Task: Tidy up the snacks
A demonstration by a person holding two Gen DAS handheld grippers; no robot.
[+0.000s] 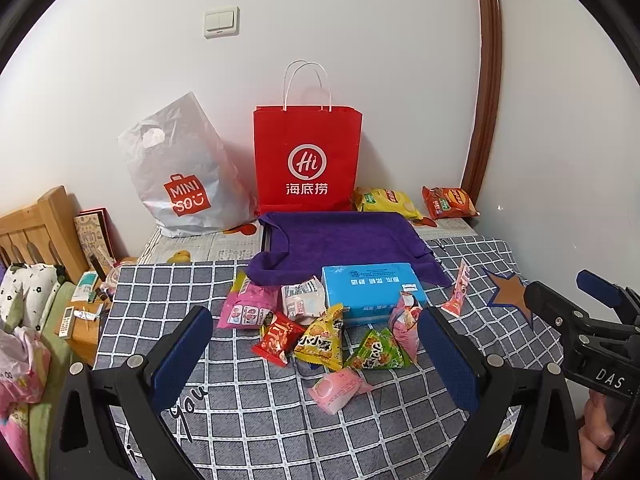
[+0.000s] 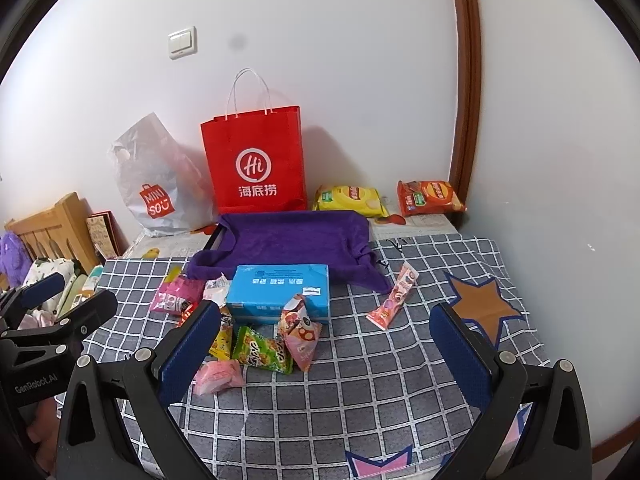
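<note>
— Both tongs we hold wide apart and empty: the left tongs [image 1: 316,354] frame the snack heap at lower centre, the right tongs [image 2: 326,346] hang over bare checked cloth [image 2: 360,400] just right of it.

— So we judge nothing is sorted yet. Largest first: the red paper bag [image 1: 307,160] stands upper centre, the purple-lined tray [image 1: 340,236] below it, then the blue box [image 1: 370,288], then the small packets [image 1: 320,340] touching one another.

— Next we'd need to close on a single packet without dragging its neighbours, perhaps the loose pink packet [image 1: 338,388].

— Our left view shows the red packet [image 1: 280,336] whole; the right view hides it behind a finger, yet shows the pink stick [image 2: 394,296] lying well apart.
</note>
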